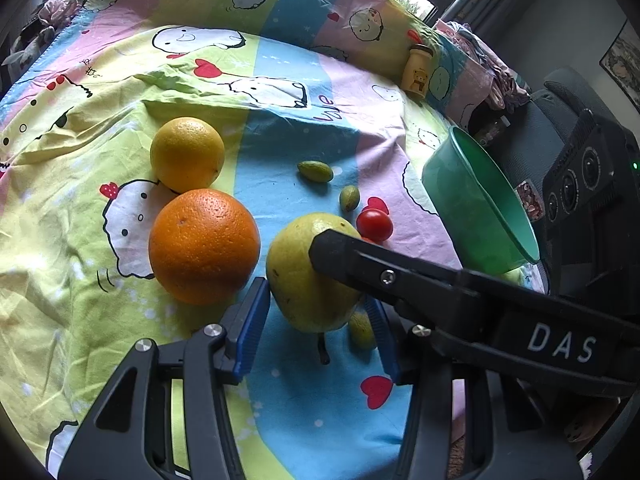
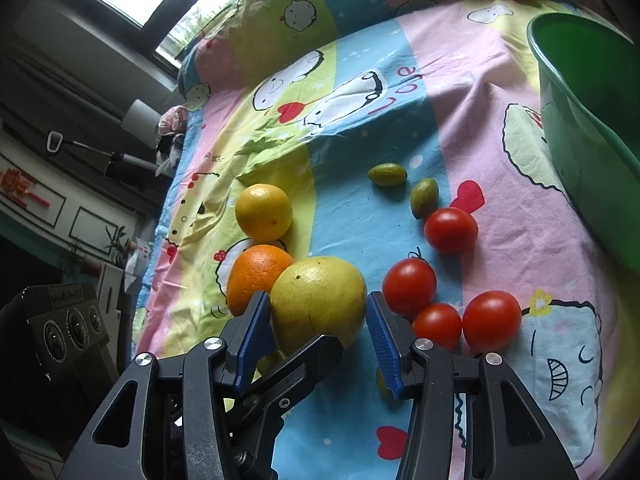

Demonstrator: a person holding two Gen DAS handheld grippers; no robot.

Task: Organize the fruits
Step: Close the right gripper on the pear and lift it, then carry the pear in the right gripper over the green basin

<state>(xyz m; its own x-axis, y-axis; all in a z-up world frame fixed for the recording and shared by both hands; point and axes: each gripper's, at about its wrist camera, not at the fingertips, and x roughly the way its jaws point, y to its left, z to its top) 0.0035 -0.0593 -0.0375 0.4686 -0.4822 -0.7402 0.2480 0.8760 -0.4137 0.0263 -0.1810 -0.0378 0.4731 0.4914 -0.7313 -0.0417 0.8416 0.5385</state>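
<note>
Yellow-green pear lies on the cartoon-print sheet, sitting between both tongs. Left tongs and right tongs bracket it part-open; contact unclear, neither visibly clamps. Stem toward left camera. Both angled steeply down; green bowl off right.

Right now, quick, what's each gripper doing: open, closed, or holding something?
Left gripper: jaws straddle the yellow-green fruit; grip cannot be told.
Right gripper: jaws straddle the same fruit; grip cannot be told.
</note>
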